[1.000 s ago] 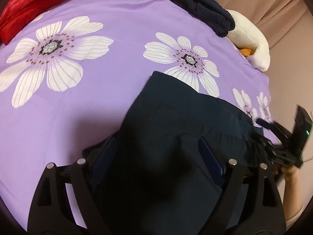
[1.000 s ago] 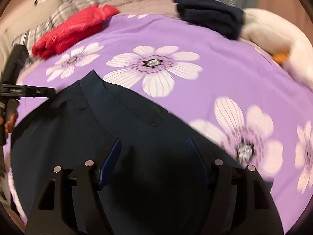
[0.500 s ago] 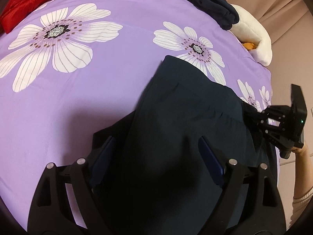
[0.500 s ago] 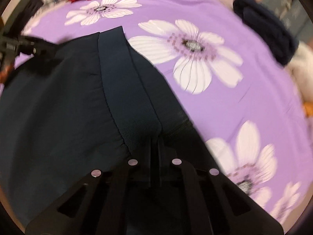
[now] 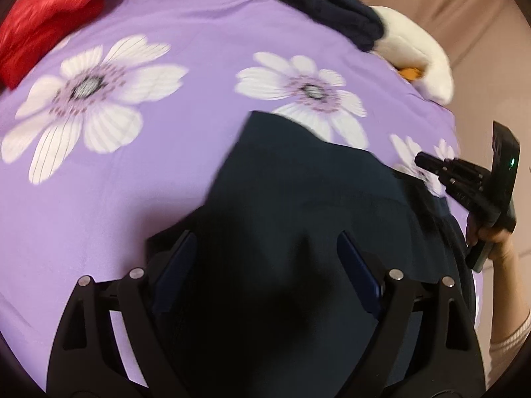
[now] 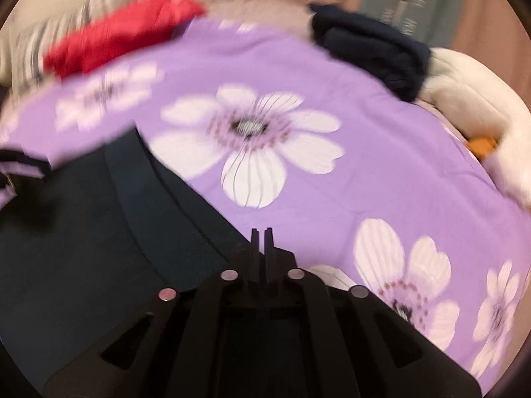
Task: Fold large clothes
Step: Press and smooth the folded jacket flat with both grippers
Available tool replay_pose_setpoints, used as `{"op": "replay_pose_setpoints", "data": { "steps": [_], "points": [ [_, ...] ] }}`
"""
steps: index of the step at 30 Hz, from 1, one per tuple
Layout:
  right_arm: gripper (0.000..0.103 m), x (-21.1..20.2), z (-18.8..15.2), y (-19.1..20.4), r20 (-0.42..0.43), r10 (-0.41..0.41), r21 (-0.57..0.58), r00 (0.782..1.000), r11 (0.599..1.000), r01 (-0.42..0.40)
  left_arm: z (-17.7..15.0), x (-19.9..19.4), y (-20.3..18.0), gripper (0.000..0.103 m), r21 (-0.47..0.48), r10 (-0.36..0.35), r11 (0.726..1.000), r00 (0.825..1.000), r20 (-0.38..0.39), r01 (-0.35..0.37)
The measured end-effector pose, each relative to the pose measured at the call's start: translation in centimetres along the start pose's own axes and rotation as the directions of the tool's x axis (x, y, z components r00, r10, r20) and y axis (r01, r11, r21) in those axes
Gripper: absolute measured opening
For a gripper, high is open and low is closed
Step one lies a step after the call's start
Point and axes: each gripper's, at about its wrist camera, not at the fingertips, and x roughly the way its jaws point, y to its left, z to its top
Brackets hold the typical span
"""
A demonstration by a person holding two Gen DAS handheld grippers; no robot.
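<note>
Left gripper is held spread over the dark garment, which lies on the purple floral bedspread. Right gripper, fingers pressed together, sits at the garment's right edge; cloth between them cannot be told.

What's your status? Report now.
Left gripper open over dark garment. Right gripper shut, whether on fabric unclear. Red clothes, navy pile lie apart.

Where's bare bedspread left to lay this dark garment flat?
Open purple bedspread lies between the dark garment and the red clothing. Crowded far right: folded navy pile against white plush.
</note>
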Motion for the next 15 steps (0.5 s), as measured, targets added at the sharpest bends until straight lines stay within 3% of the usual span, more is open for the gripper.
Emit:
{"op": "replay_pose_setpoints", "data": {
  "steps": [3,5,7,9,11,15],
  "points": [
    [0.017,-3.1,-1.7,-0.6,0.027,0.046,0.055,0.999,0.997,-0.047,-0.2,0.0,-2.7,0.091,0.082,-0.012,0.997,1.0,0.001,0.012],
    [0.035,-3.7,-3.3,-0.3,-0.006,0.088,0.071,0.996,0.994,-0.087,-0.3,0.9,-4.7,0.091,0.145,-0.023,0.989,1.0,-0.017,0.025],
    [0.041,-3.3,-4.6,0.6,-0.04,0.113,0.064,0.993,0.992,-0.11,-0.5,2.1,-6.3,0.091,0.194,-0.002,0.981,0.999,-0.037,0.009],
    [0.041,-2.3,-5.7,1.7,-0.081,0.094,0.042,0.992,0.995,-0.09,-0.5,4.1,-7.7,0.091,0.237,0.033,0.971,0.998,-0.062,-0.017],
    [0.041,-0.1,-6.0,2.0,-0.116,0.036,0.046,0.993,0.998,-0.031,-0.3,6.5,-8.2,0.091,0.254,0.109,0.963,0.991,-0.077,-0.087],
    [0.041,1.9,-5.5,1.0,-0.094,-0.021,0.136,0.995,0.99,0.034,0.8,8.7,-9.0,0.092,0.294,0.189,0.941,0.981,-0.043,-0.168]
  ]
}}
